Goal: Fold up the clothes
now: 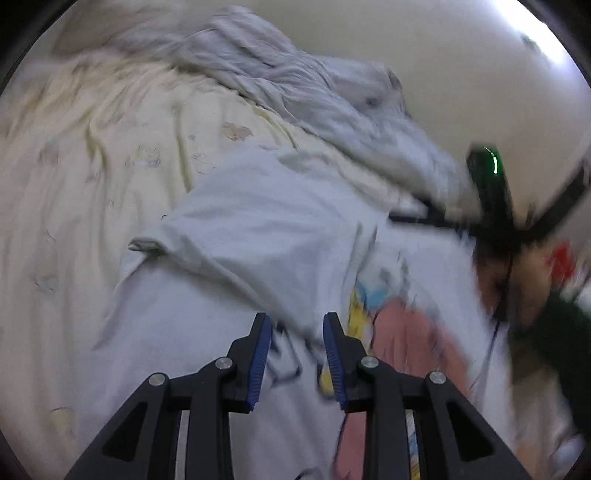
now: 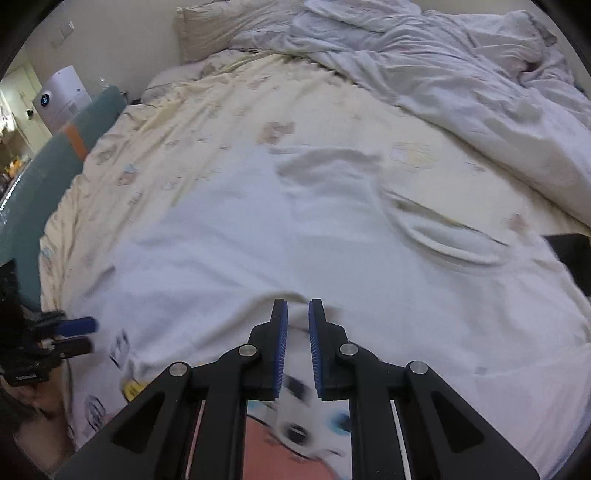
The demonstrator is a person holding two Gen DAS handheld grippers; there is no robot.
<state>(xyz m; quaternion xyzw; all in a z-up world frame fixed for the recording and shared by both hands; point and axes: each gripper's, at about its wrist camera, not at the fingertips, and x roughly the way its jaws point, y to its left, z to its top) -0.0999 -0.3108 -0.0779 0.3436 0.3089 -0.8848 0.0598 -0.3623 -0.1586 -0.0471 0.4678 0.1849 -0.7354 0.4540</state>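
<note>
A white T-shirt point(image 1: 258, 229) point(image 2: 295, 229) lies spread on the bed, its upper part folded over a colourful cartoon print point(image 1: 406, 332) point(image 2: 288, 435). My left gripper point(image 1: 297, 325) hovers low over the fold's edge, blue pads apart; a ridge of cloth runs between them without being pinched. My right gripper point(image 2: 295, 306) points down at the same folded edge, with a narrow gap between its pads and nothing pressed. In the left wrist view, the right tool's black housing with a green light point(image 1: 491, 177) shows, blurred. The left gripper point(image 2: 83, 335) appears at the right wrist view's left edge.
A crumpled pale duvet point(image 1: 295, 81) point(image 2: 461, 74) is heaped at the far side on the cream printed sheet point(image 1: 92, 147) point(image 2: 221, 110), with a pillow point(image 2: 221, 33) behind. A teal bed rail point(image 2: 55, 158) and a white appliance point(image 2: 62, 96) stand left. A dark green sleeve point(image 1: 546, 332) is at right.
</note>
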